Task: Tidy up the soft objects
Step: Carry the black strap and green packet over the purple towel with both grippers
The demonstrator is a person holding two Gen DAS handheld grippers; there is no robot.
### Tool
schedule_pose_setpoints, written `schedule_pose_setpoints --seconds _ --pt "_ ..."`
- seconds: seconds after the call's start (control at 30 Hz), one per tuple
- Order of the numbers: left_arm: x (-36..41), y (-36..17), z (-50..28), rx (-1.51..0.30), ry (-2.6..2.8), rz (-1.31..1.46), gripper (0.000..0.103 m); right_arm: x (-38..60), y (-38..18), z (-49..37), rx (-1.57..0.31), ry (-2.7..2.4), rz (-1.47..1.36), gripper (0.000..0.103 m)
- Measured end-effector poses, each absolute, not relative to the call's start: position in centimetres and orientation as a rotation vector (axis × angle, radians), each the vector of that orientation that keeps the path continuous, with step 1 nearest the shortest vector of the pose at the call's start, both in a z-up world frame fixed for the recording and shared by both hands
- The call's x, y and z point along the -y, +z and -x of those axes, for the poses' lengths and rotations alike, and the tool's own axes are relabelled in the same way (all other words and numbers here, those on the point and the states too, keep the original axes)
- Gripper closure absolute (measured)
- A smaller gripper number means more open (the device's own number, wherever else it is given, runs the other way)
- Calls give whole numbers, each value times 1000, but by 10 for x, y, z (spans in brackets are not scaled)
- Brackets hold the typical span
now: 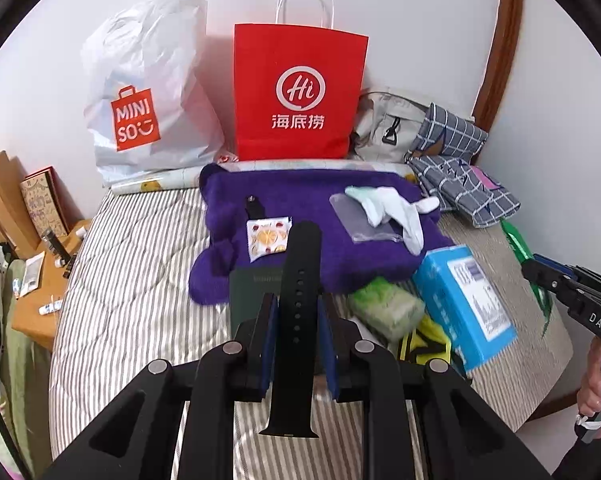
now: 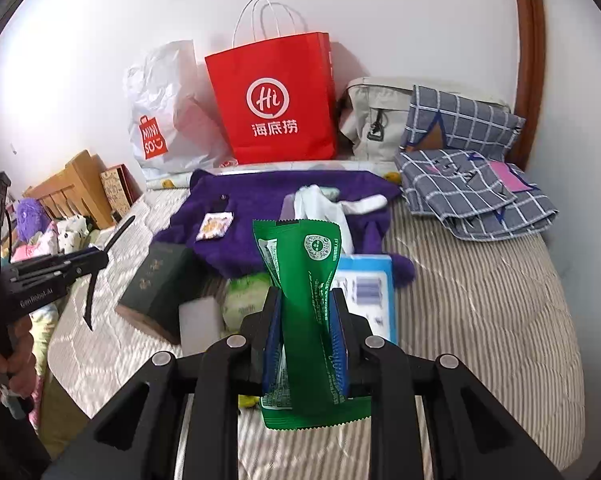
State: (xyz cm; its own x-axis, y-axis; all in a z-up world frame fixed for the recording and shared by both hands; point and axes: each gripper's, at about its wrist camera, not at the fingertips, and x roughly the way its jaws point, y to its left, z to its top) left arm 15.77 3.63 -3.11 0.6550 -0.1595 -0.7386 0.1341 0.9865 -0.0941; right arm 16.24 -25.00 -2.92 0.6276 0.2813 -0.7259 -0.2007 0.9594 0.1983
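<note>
My left gripper (image 1: 296, 300) is shut on a black watch strap (image 1: 300, 264), which stands up between the pads above the striped bed. My right gripper (image 2: 306, 296) is shut on a green foil packet (image 2: 300, 252), pinched at its middle. Each tool shows in the other's view: the right gripper (image 1: 540, 276) at the right edge, the left gripper (image 2: 100, 258) with the strap (image 2: 118, 232) at the left. Ahead lies a purple plush cloth (image 1: 300, 196) with white socks (image 1: 392, 208), a clear pouch and a small printed sachet (image 1: 266, 238) on it.
A red paper bag (image 1: 300, 92) and a white plastic bag (image 1: 148, 96) stand against the wall, beside a beige bag (image 1: 384, 124) and checked grey cloth (image 1: 456, 160). Nearer lie a blue box (image 1: 460, 300), a green tissue pack (image 1: 384, 308) and a dark green box (image 2: 160, 280).
</note>
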Motion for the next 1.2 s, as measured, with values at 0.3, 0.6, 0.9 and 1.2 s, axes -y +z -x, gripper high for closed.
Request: schedule_pose_setpoints --seconds 0.3,0.6,0.9,1.2 --pt "-38 -30 -196 -849 -153 48 83 233 -26 -208 -848 316 -116 80" --pt "-52 -32 -235 -857 -142 65 83 223 -33 -261 -874 340 -135 80" --pt "-59 -44 -275 -884 -141 92 83 202 -49 -304 -904 349 -113 80" --pt "-55 -72 -316 -950 -175 98 83 181 -92 -337 -995 359 -76 80"
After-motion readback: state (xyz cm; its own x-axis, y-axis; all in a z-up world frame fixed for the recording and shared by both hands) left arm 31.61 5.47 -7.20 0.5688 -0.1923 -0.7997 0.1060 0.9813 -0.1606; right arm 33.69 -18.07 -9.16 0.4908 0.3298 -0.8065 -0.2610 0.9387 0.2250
